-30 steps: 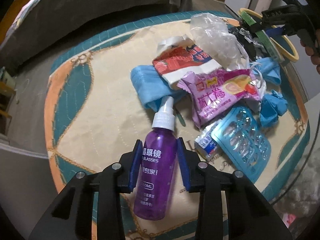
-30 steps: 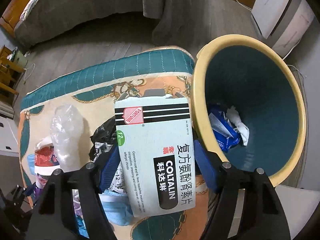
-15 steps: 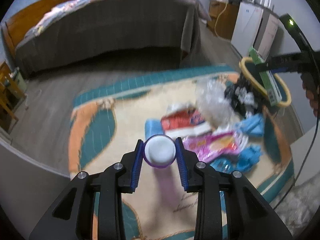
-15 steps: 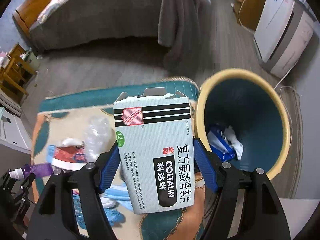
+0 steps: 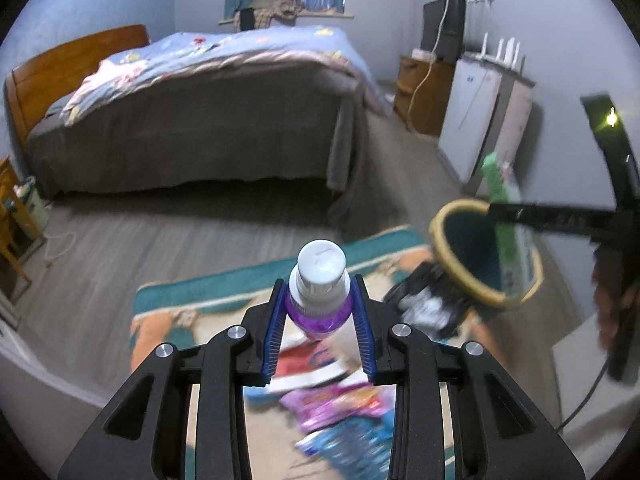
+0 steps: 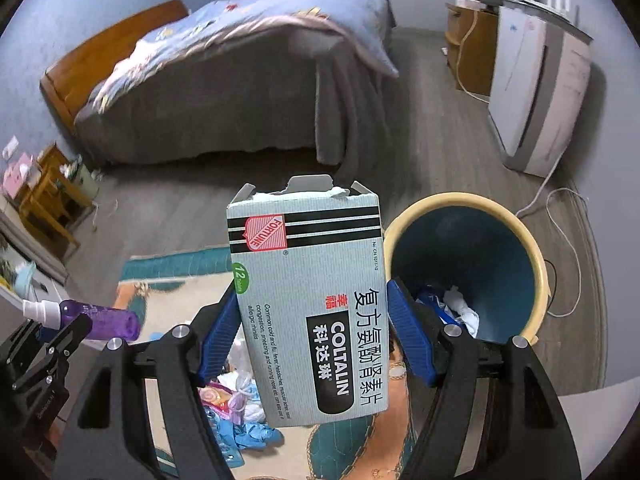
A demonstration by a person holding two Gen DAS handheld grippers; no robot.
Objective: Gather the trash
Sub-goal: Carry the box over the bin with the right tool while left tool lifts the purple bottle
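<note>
Trash: spray bottle (image 5: 320, 304) is clamped at the shoulder by left tool (image 5: 320, 328), slick, light. Carton (image 6: 308, 300) is gripped across its faces by right tool (image 6: 316, 336), crushable, beside bin (image 6: 404, 220).

Spray bottle and medicine box held aloft, more litter on the rug

A purple spray bottle (image 5: 320, 300) with a white cap is seen end-on, cap toward the camera, clamped at its shoulder. A pale grey-green COLTALIN medicine box (image 6: 308, 304) with a torn-open top flap is held upright beside the yellow-rimmed, teal-lined trash bin (image 6: 468, 276), where crumpled white and blue scraps (image 6: 452, 308) lie. Pink and red wrappers (image 5: 332, 396) and blue gloves (image 6: 252, 436) are scattered over the rug (image 6: 176, 264).
</note>
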